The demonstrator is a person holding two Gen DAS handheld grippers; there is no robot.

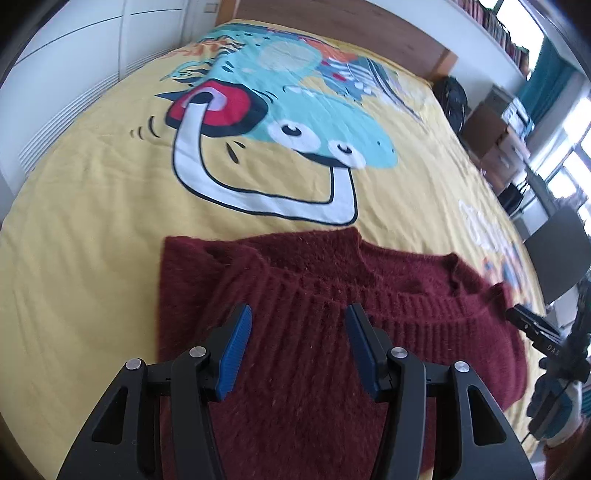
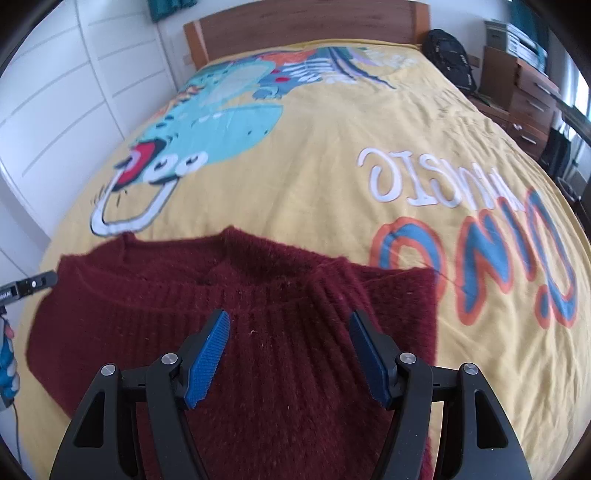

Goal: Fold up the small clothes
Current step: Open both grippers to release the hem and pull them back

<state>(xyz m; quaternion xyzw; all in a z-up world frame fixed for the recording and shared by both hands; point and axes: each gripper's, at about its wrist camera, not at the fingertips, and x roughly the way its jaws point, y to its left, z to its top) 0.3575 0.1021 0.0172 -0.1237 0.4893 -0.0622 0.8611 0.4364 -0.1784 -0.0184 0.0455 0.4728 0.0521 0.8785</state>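
A dark red knitted sweater (image 1: 314,295) lies on the yellow dinosaur bedspread (image 1: 92,184), with parts folded over onto its body. My left gripper (image 1: 298,314) hovers open and empty above the sweater's left part. My right gripper (image 2: 290,319) hovers open and empty above the sweater (image 2: 184,295), over its right part. The right gripper shows at the right edge of the left wrist view (image 1: 532,325). The left gripper shows at the left edge of the right wrist view (image 2: 29,288).
The bedspread (image 2: 314,177) covers a wide bed with a wooden headboard (image 2: 306,22). White wardrobe doors (image 2: 55,92) stand on the left. A black backpack (image 2: 448,59), wooden drawers (image 2: 524,92) and a chair (image 1: 557,254) stand on the right.
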